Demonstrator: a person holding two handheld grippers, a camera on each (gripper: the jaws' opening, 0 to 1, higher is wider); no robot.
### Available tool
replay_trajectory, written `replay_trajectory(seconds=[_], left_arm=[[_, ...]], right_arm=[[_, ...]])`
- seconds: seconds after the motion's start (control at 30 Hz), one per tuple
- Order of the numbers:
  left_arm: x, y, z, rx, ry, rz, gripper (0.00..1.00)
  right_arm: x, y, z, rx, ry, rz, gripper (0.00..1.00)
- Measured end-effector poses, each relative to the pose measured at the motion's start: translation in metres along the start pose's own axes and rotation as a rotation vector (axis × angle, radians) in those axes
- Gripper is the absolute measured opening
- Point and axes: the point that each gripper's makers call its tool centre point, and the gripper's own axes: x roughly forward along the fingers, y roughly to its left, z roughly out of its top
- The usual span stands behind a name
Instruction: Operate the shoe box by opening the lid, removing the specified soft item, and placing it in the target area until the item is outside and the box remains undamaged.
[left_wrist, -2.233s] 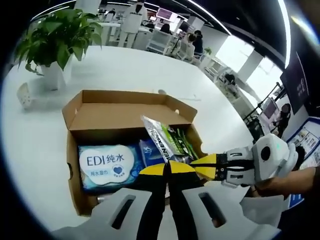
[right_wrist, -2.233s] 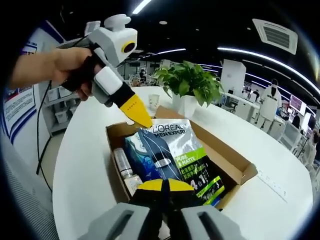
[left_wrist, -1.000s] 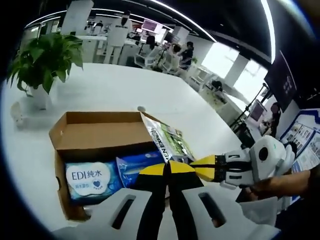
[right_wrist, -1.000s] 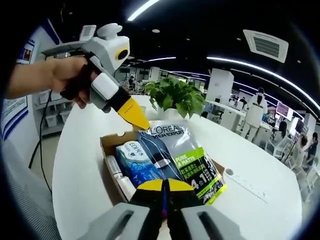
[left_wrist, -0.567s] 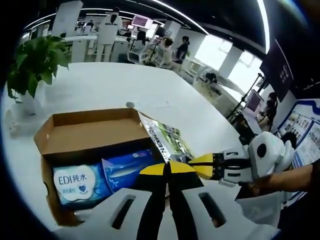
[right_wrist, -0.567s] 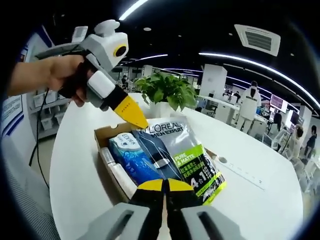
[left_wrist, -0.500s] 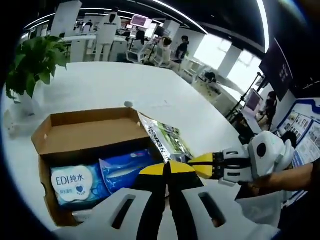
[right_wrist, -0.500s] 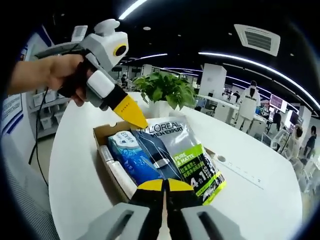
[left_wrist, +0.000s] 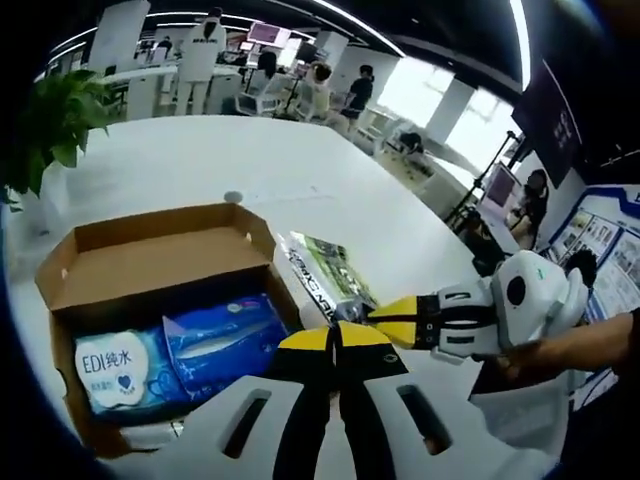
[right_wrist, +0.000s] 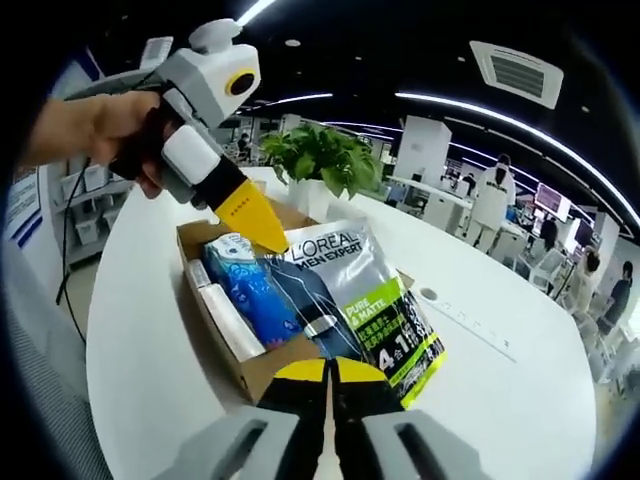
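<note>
— Where is the pouch?
— The pouch (right_wrist: 365, 305) hangs over the cardboard box (right_wrist: 262, 372) rim, pinched at opposite ends by the right gripper (right_wrist: 327, 372) and the left gripper (right_wrist: 262, 232).
— Anything unclear?
— Its lower edge is hidden behind pressed-together jaws; the blue packs (left_wrist: 215, 338) inside the box are partly covered
</note>
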Motion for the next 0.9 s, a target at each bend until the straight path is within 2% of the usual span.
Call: replay_trajectory(seconds=[0.57,0.9], left_arm=[[0.032,-0.023,-0.019,0.007,0.054,-0.012,0.0],[0.046,-0.027,-0.028,0.011,0.079,0.0,0.0]], right_arm=[[0.001,-0.013,-0.042,0.01,0.073,-0.019,0.0],[0.003,-0.021,-0.059,0.012,0.101,-0.025,0.0]])
